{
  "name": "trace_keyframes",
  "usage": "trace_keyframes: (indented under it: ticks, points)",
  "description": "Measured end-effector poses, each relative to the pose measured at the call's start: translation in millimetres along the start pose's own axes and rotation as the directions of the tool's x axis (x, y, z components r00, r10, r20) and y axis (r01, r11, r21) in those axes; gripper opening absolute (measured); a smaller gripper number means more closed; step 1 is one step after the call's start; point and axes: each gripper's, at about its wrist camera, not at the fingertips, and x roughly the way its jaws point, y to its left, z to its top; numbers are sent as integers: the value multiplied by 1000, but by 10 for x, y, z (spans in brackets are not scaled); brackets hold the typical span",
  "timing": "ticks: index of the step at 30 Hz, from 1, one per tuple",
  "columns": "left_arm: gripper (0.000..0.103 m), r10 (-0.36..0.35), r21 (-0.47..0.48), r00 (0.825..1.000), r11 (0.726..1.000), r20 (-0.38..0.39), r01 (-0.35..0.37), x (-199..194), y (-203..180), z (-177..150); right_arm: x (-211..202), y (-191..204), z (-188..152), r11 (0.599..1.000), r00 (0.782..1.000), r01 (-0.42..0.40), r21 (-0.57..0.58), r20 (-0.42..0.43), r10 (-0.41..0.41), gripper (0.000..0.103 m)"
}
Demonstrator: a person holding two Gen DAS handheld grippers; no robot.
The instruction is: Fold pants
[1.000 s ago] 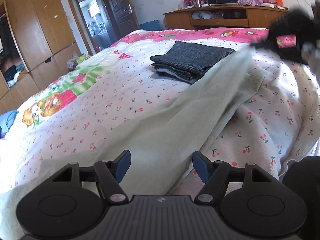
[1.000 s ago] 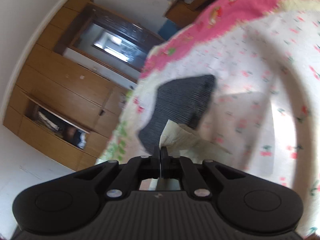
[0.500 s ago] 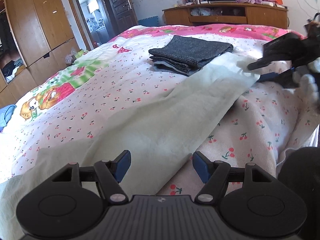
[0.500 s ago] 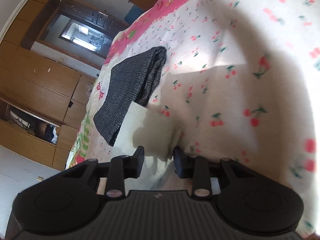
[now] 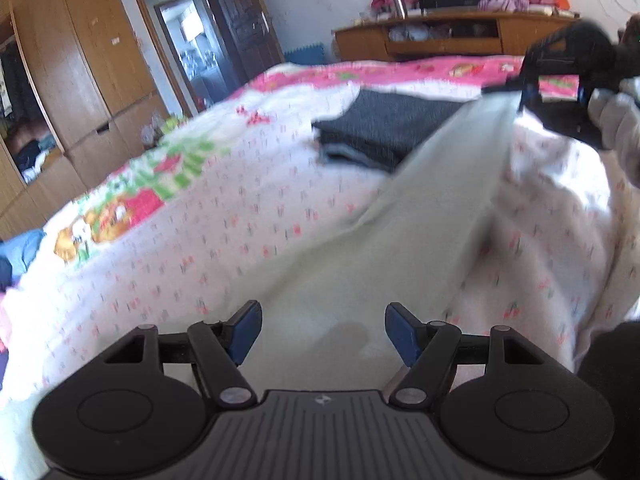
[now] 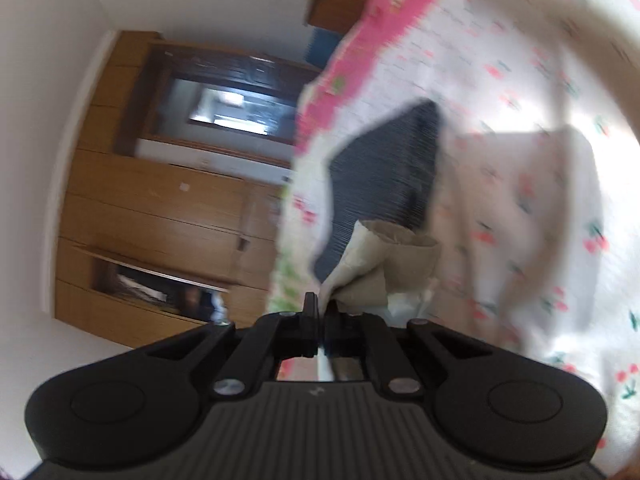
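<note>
Pale cream pants (image 5: 432,208) stretch across the cherry-print bed from near my left gripper toward the far right. My left gripper (image 5: 322,330) is open, its blue pads on either side of the near part of the pants, holding nothing. My right gripper (image 6: 322,312) is shut on the far end of the pants (image 6: 384,264), lifted above the bed. It also shows in the left wrist view (image 5: 560,84), holding the raised cloth edge at the upper right.
A stack of folded dark grey garments (image 5: 384,128) lies on the bed (image 5: 240,208) beyond the pants, also in the right wrist view (image 6: 384,176). Wooden wardrobes (image 5: 76,80) stand at the left, a door behind, a wooden TV cabinet (image 5: 444,36) at the back.
The right gripper, open over the far end of the pants half a second ago, has shut on it and lifted it. The left gripper stays open over the near part.
</note>
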Motion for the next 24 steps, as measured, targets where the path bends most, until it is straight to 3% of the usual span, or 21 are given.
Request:
trace_keyframes:
  ticks: [2, 4, 6, 8, 11, 16, 18, 21, 24]
  points:
    - [82, -18, -8, 1000, 1000, 20, 18, -25, -30, 44, -150, 172, 22, 996, 1000, 2, -90, 25, 0, 4]
    - [83, -45, -10, 999, 999, 1, 45, 46, -102, 26, -181, 70, 47, 988, 997, 76, -137, 38, -72, 4]
    - [84, -98, -19, 992, 995, -77, 97, 228, -175, -40, -34, -304, 107, 981, 980, 194, -12, -30, -195, 4]
    - [84, -107, -38, 985, 994, -137, 103, 354, -207, -93, 52, -553, 71, 960, 960, 270, 72, -92, -263, 4]
    - [84, -103, -37, 988, 994, -115, 99, 260, -163, -66, 8, -382, 32, 966, 964, 256, -30, -62, -257, 4]
    - [84, -91, -35, 993, 995, -70, 88, 173, -79, -26, 70, -186, 104, 968, 969, 233, -91, -59, -239, 4]
    - [84, -106, -51, 993, 993, -58, 103, 148, -54, -32, 79, -252, 61, 952, 954, 286, -110, -56, -293, 6]
    - [86, -154, -45, 978, 988, -140, 149, 291, -49, -130, 40, -466, 11, 925, 922, 369, -88, -90, -376, 8]
    - [86, -170, -58, 976, 985, -139, 164, 262, -5, -252, -161, -395, 54, 915, 917, 389, -109, -48, -396, 9]
